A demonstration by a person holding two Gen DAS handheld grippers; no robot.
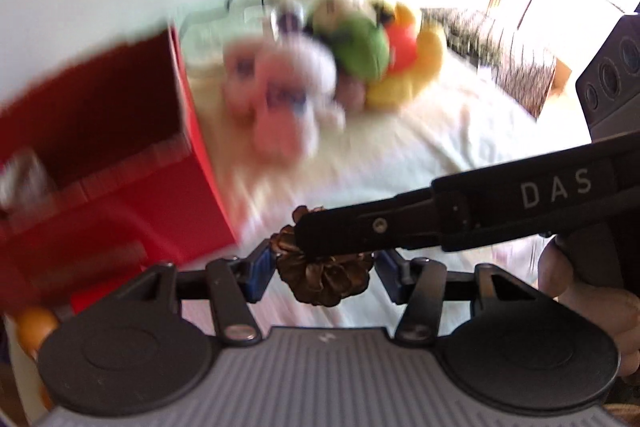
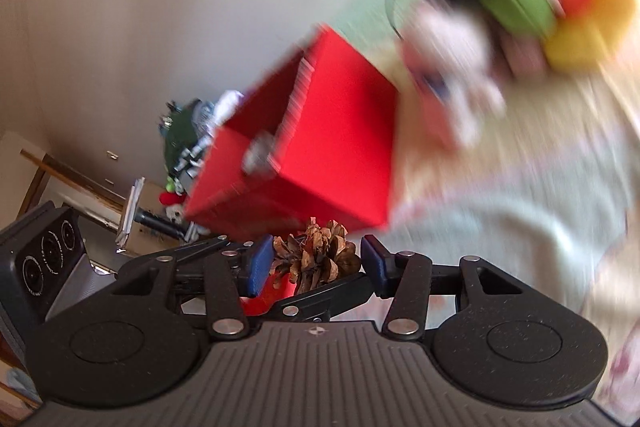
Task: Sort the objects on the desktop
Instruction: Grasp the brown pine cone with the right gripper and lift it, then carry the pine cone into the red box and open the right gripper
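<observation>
Left wrist view shows your left gripper (image 1: 324, 273) with its blue pads (image 1: 262, 275) set on either side of a brown pinecone (image 1: 326, 281); the near pad touches the cone, the far pad sits just beside it, so you cannot tell whether this gripper truly grips it. Your right gripper (image 1: 316, 239) reaches in from the right, its black finger lying across the top of the cone. Your hand (image 1: 584, 311) shows at the right edge. Right wrist view shows the right gripper (image 2: 316, 263) with the same pinecone (image 2: 316, 259) between its blue pads (image 2: 260, 265), one pad touching, the other close beside; the left gripper's linkage crosses just beneath the cone, and again the hold cannot be told for certain. An open red box (image 2: 312, 139) stands just beyond the cone, with something small and pale inside, too blurred to name. Past the box, a blurred heap of soft toys (image 1: 320, 67), pink, white, green, red and yellow, lies on a white cloth (image 1: 460, 143) covering the table.
</observation>
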